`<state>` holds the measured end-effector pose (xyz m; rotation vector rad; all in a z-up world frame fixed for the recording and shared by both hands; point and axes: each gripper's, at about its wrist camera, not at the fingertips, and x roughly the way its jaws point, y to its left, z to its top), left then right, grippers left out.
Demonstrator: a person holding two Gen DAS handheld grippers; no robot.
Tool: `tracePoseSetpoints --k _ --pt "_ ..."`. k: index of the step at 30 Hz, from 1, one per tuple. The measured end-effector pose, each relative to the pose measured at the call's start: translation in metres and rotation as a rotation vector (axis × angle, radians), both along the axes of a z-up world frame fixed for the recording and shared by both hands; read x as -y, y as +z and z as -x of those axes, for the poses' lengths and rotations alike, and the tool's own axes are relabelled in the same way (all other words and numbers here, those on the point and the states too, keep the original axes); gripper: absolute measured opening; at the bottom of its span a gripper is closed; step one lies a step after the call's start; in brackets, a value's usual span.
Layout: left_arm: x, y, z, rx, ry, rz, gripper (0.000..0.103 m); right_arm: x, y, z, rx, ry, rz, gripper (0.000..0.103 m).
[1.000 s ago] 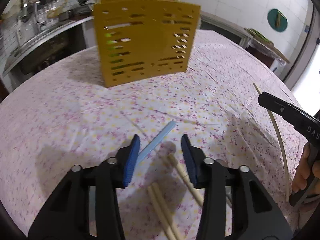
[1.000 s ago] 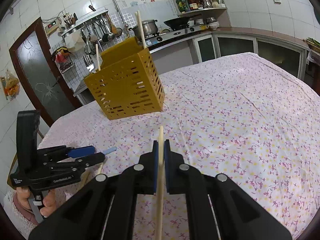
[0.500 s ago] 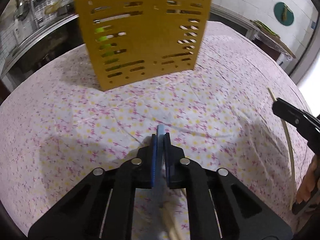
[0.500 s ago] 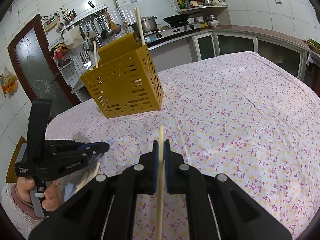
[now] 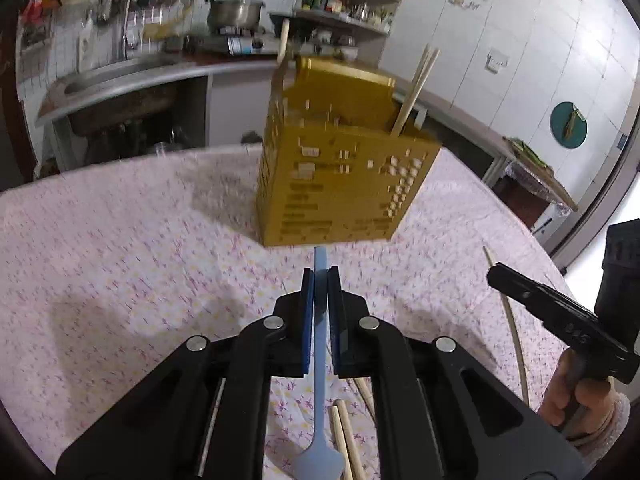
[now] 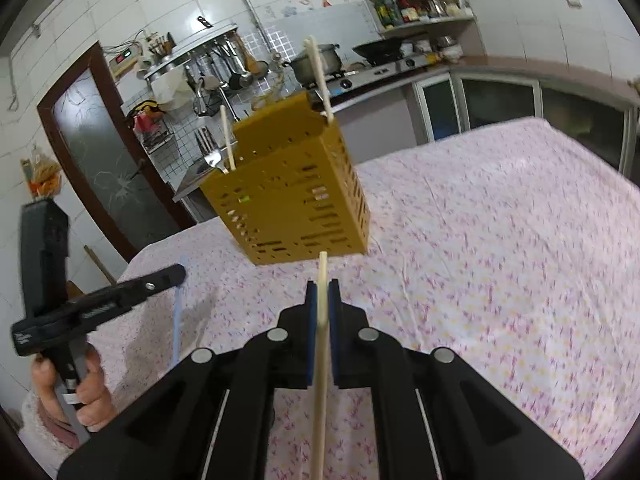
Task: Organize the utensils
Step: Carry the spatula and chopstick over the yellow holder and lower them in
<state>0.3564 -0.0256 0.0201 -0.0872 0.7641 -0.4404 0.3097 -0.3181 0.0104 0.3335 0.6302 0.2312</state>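
A tiled kitchen surrounds a table covered by a pink floral cloth [image 6: 500,240]. At the left, the left gripper [image 5: 320,280] is clamped on a light blue spoon [image 5: 320,360], held above the cloth. Loose wooden chopsticks [image 5: 344,432] lie on the cloth below it. In the middle stands a yellow perforated utensil holder [image 6: 292,208] with chopsticks upright inside. At the right, the right gripper [image 6: 322,292] pinches a single chopstick [image 6: 320,360], its tip pointing toward the holder.
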Motion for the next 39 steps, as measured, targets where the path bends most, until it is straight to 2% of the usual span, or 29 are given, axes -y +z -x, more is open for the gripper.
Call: tracePoseSetpoints --k 7,12,22,25,28,30,35,39 --pt "0.000 0.037 0.016 0.133 0.015 -0.017 0.005 -0.006 0.027 -0.004 0.084 0.017 0.004 0.006" --pt "0.003 0.058 0.023 0.195 0.019 -0.004 0.005 -0.006 0.045 0.001 0.189 0.014 -0.003 0.006" --pt "0.007 0.112 0.010 0.315 0.052 0.037 0.005 0.000 0.089 -0.009 0.336 0.039 -0.052 0.006" --pt "0.008 0.127 0.006 0.349 0.066 0.041 0.005 0.000 0.108 -0.005 0.438 0.026 -0.041 0.006" --pt "0.011 0.140 0.004 0.387 0.079 0.037 0.005 -0.003 0.124 0.006 0.588 -0.004 0.021 0.006" --pt "0.014 0.147 0.002 0.409 0.084 0.039 0.005 -0.007 0.133 0.007 0.641 -0.024 0.060 0.006" --pt "0.026 0.168 -0.006 0.476 0.084 0.022 0.005 -0.009 0.151 -0.009 0.656 -0.038 0.063 0.006" --pt "0.035 0.185 -0.018 0.516 0.076 0.017 0.005 -0.016 0.172 -0.027 0.698 -0.060 0.108 0.006"
